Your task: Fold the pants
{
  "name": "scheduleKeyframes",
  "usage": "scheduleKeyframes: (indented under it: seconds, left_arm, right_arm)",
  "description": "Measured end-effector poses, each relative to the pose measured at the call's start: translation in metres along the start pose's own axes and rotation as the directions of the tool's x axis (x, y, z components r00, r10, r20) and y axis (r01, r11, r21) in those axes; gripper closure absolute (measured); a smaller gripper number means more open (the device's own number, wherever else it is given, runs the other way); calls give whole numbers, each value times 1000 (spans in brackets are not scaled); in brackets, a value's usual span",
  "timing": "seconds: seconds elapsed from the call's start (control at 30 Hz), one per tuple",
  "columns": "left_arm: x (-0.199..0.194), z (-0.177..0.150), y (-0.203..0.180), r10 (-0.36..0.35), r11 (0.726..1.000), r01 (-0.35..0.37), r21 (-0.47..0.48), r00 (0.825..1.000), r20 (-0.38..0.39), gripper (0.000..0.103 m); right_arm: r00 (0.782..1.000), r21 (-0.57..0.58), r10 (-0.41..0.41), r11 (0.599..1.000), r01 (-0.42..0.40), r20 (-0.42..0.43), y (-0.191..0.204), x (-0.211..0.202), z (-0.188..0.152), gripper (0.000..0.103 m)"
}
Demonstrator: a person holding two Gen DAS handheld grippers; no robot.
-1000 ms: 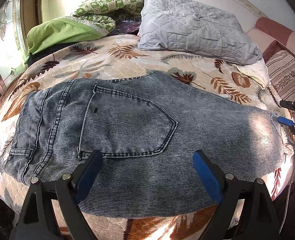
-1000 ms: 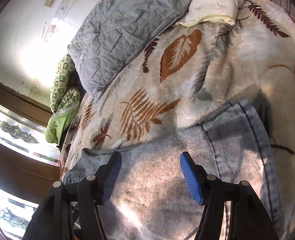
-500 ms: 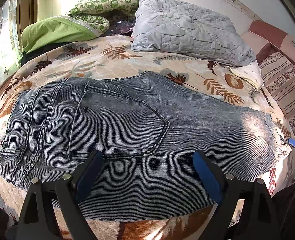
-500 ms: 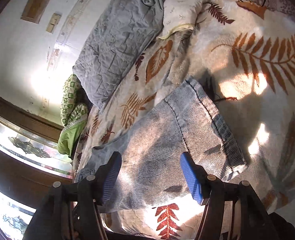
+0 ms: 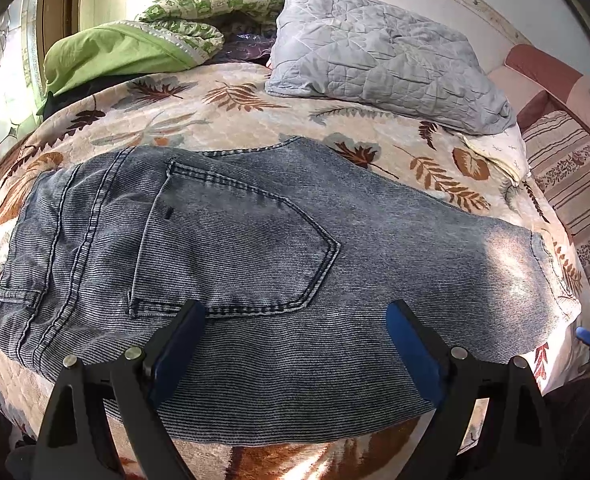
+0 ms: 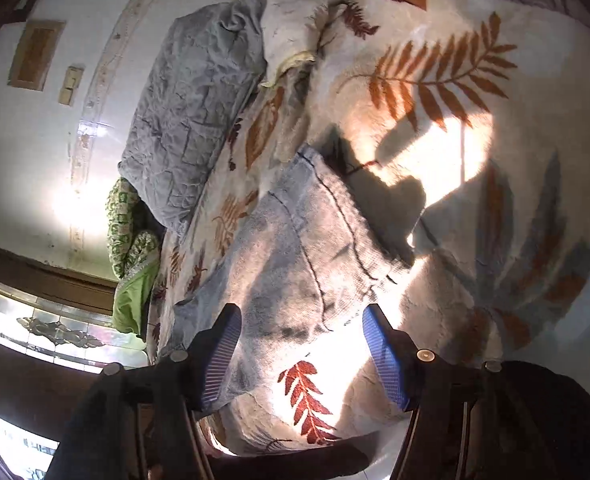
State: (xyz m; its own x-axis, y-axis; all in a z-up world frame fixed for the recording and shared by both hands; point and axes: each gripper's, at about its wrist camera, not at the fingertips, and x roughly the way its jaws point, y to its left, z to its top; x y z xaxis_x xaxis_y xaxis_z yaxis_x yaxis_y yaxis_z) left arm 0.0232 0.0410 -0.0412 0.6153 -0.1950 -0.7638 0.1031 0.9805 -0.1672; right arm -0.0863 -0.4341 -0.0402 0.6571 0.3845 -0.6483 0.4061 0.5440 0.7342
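Nearest, the left gripper (image 5: 295, 344) hovers spread wide over the front edge of the bed (image 5: 255, 120), gripping nothing. The right gripper (image 6: 301, 344) is spread too, empty, by the hem end. One pair of pants (image 5: 235, 264), faded blue denim folded leg on leg, lies flat across the bed, back pocket up. Beyond, at the head edge: one grey quilted pillow (image 5: 383, 64) and one green bundle (image 5: 115, 52).

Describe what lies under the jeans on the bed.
The jeans rest on a leaf-print blanket, visible all round them. Whatever lies beneath the denim itself is covered.
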Motion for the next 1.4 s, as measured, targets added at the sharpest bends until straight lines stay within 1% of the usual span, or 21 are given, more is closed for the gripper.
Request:
scheduleKeyframes:
  seconds: [0.13,0.2,0.3,0.4,0.43,0.47,0.5,0.6,0.73,0.77,0.83,0.87,0.9,0.97,1.03,1.13,1.17,1.2,1.27,1.3,1.4]
  left_arm:
    - [-3,-2,2,-6,1000,6,-3,1000,9,11]
    - [-4,-2,5,-9,1000,9,-11,1000,13,11]
    - [-5,-3,8,-14,1000,14,-17,1000,19,11]
    - [-3,-3,5,-11,1000,11,-9,1000,17,11]
    - [-3,-3,5,-14,1000,14,-10,1000,16,11]
    - [-4,-2,4,-17,1000,17,-10,1000,16,11]
    - [-4,0,3,-17,1000,17,-11,1000,17,11]
    - [-7,5,-3,-17,1000,18,-6,1000,20,11]
    - [-5,19,-22,-19,1000,19,14,999,26,11]
    - [-4,23,-30,-27,999,27,21,999,23,11]
    - [1,31,-50,-50,997,49,52,999,11,11]
    - [3,34,-61,-55,996,55,72,998,5,11]
    - [6,35,-72,-61,994,61,94,998,3,11]
    - [11,37,-94,-77,988,77,133,997,-6,11]
    - [21,37,-113,-76,982,79,170,997,-21,11]
    - [52,31,-134,15,971,9,239,995,-98,11]
    - [67,26,-138,63,963,-23,267,987,-144,11]
    - [80,21,-140,101,954,-38,296,975,-199,10]
    - [75,24,-138,84,958,-34,284,983,-165,9]
    - [72,27,-137,66,963,-16,271,982,-177,9]
    - [56,35,-131,-1,977,30,213,991,-134,9]
  right_arm:
    - [1000,56,-2,998,2,4,-15,15,7,37]
    - [998,75,-65,995,64,13,-18,21,11,37]
    - [996,95,-91,991,89,20,-19,24,13,37]
    - [991,70,-127,990,124,40,-13,27,17,37]
    - [991,73,-131,989,128,41,-13,29,19,39]
    - [988,69,-150,987,147,44,-13,30,19,52]
    - [983,60,-177,983,174,50,-12,30,20,69]
    - [980,44,-191,981,189,62,-11,27,19,71]
    - [962,-66,-234,967,246,142,14,17,12,72]
    - [958,-78,-251,962,263,138,15,20,13,72]
    - [958,-66,-273,958,279,85,8,31,14,67]
    - [963,-41,-258,964,261,72,1,31,13,64]
    - [974,-15,-215,976,217,76,-3,28,13,52]
    - [987,20,-143,990,142,80,-9,22,13,39]
    - [989,24,-128,992,126,74,-12,22,14,39]
    - [994,69,-86,994,81,70,-20,22,17,39]
    - [995,80,-78,994,73,69,-21,22,18,39]
    - [995,86,-78,994,73,65,-22,22,20,45]
    - [993,84,-109,991,104,55,-22,23,21,59]
    - [992,80,-119,990,114,51,-22,23,22,62]
    - [992,69,-122,991,119,41,-22,22,21,63]
